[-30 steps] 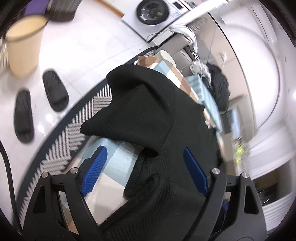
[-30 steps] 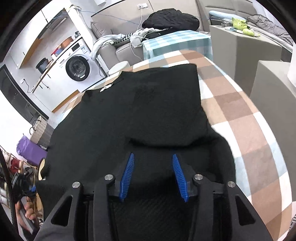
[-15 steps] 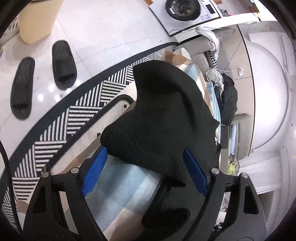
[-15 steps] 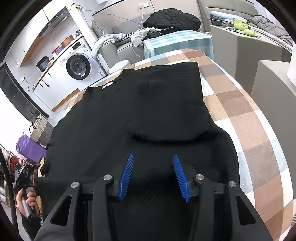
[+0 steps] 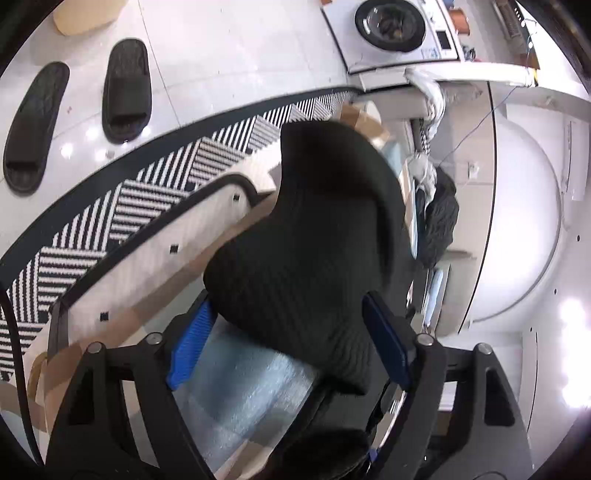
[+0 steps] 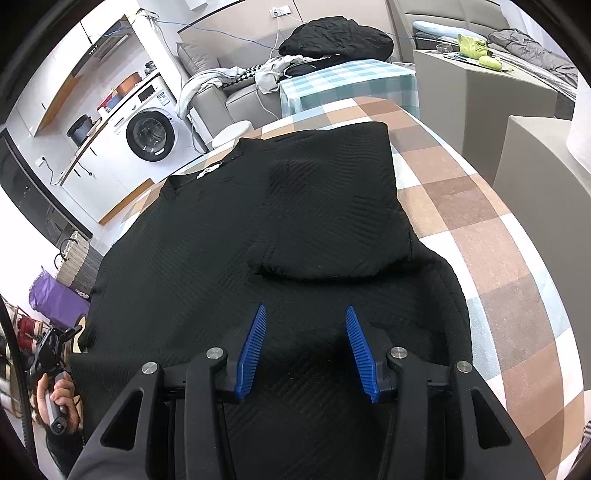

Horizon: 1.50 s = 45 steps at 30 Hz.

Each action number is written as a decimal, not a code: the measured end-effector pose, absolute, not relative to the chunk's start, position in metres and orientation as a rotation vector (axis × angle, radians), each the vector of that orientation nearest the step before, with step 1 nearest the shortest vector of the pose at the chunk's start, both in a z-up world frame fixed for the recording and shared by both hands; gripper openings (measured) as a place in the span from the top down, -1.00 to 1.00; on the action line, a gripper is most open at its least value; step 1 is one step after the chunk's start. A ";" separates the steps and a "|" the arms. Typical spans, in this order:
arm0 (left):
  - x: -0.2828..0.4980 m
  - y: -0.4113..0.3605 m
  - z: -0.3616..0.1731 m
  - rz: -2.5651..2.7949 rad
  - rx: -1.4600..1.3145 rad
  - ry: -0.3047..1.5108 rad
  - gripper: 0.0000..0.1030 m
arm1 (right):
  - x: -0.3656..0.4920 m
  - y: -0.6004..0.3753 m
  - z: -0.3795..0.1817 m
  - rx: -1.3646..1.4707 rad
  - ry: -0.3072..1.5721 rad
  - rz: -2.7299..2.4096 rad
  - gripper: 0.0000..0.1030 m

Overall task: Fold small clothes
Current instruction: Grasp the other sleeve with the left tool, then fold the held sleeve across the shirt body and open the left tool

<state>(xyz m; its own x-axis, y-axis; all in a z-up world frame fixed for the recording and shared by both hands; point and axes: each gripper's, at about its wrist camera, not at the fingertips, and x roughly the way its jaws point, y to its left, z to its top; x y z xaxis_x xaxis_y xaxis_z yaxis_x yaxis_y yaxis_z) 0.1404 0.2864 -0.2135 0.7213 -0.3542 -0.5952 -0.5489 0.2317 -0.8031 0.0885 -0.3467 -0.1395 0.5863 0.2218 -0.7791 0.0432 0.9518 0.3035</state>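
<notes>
Black ribbed knit top [image 6: 229,236], spread flat across frame centre, right sleeve folded inward; checked tablecloth [image 6: 491,236] beneath

I see my left gripper [image 5: 291,341] low in the picture, its blue pads [image 5: 190,347] closing with a fold of the black knit garment [image 5: 314,258] lying between them. I cannot tell whether the pads press on the cloth yet. The garment runs away from me over the checked tablecloth [image 5: 243,384], whose pale blue square shows just under the near pad. To the left lies a black-and-white striped rug [image 5: 147,188], and beyond it two black slippers [image 5: 125,85] sit on the white floor. A washing machine [image 5: 391,26] stands at the far side.
</notes>
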 end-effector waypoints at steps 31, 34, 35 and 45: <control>0.176 0.150 0.002 0.010 -0.568 0.483 0.91 | 0.066 -0.367 -0.140 0.346 0.918 0.102 0.09; 0.200 0.081 -0.003 -0.267 -0.459 0.646 0.84 | 0.066 -0.368 -0.140 0.349 0.918 0.101 0.09; 0.203 0.070 -0.009 -0.300 -0.441 0.691 0.75 | 0.065 -0.368 -0.139 0.349 0.916 0.100 0.09; 0.173 0.107 -0.058 -0.115 -0.479 0.818 -0.02 | 0.059 -0.373 -0.139 0.352 0.910 0.093 0.09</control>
